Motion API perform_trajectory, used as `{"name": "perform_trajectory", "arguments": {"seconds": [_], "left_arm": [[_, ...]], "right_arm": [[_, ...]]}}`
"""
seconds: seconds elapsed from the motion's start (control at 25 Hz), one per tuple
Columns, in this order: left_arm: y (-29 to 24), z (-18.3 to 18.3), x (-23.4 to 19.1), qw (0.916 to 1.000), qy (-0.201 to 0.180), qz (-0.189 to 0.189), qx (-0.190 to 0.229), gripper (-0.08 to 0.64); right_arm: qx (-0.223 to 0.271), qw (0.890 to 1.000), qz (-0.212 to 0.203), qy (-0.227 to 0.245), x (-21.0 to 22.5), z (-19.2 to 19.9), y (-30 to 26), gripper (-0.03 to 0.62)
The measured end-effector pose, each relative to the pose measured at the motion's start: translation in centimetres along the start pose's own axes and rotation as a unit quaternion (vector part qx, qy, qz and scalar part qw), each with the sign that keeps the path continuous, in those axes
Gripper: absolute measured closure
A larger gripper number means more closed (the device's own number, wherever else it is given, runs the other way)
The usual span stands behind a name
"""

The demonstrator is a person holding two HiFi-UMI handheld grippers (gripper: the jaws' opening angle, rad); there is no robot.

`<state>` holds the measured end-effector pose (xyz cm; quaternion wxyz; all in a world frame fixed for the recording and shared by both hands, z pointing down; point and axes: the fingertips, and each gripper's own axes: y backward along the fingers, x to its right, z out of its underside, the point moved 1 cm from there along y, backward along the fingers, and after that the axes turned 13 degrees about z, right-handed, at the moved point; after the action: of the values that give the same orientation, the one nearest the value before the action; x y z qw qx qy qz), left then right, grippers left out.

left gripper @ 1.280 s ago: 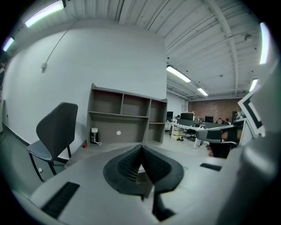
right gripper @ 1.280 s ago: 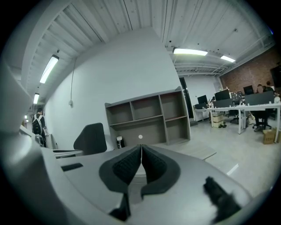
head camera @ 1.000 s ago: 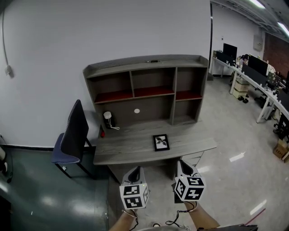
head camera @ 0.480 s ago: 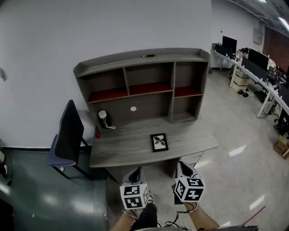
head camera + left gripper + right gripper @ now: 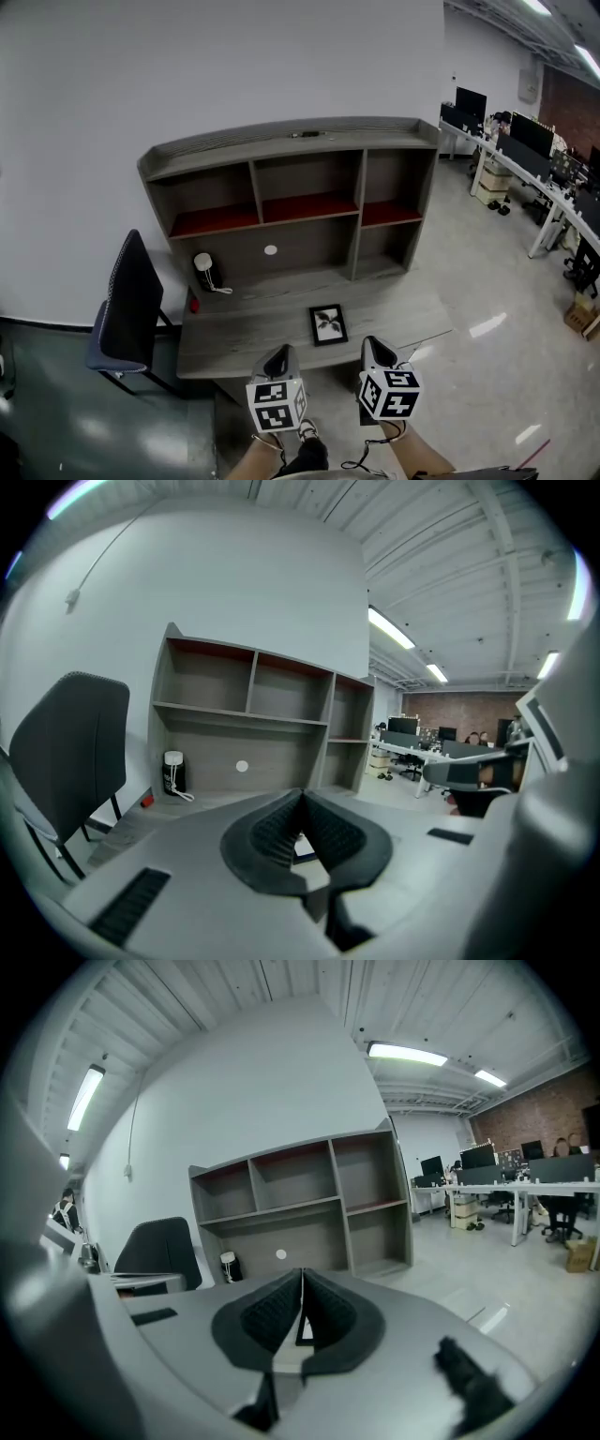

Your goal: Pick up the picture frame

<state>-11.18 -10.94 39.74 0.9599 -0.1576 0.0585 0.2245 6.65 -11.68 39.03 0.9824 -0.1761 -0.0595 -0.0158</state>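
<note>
A small black picture frame point(image 5: 328, 324) with a leaf print lies flat near the front edge of the grey desk point(image 5: 244, 333). Both grippers hover side by side just short of that edge, pointing at the desk. My left gripper point(image 5: 281, 353) is shut with nothing in it, a little left of the frame. The right gripper point(image 5: 373, 343) is shut and empty too, a little right of the frame. In the left gripper view the jaws point(image 5: 302, 796) meet, and in the right gripper view the jaws point(image 5: 301, 1273) meet as well. Neither gripper touches the frame.
A hutch point(image 5: 291, 187) with open shelves stands on the back of the desk. A dark bottle with a white cap point(image 5: 204, 271) and a small red thing point(image 5: 194, 305) sit at the desk's left. A dark chair point(image 5: 125, 307) stands left of it. Office desks with monitors point(image 5: 525, 150) line the far right.
Both grippers have come nearer to the desk, which now shows larger and lower in the head view. The picture frame lies where it was. Both grippers stay shut.
</note>
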Motion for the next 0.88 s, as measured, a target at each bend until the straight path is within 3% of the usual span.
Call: {"name": "perform_trajectory", "arguments": {"seconds": [0.88], "left_arm": [[-17.5, -8.3, -9.1, 0.9990, -0.016, 0.041, 0.002, 0.551]], "right_arm": [[0.015, 0.999, 0.031, -0.008, -1.3, -8.2, -18.2, 0.560]]}}
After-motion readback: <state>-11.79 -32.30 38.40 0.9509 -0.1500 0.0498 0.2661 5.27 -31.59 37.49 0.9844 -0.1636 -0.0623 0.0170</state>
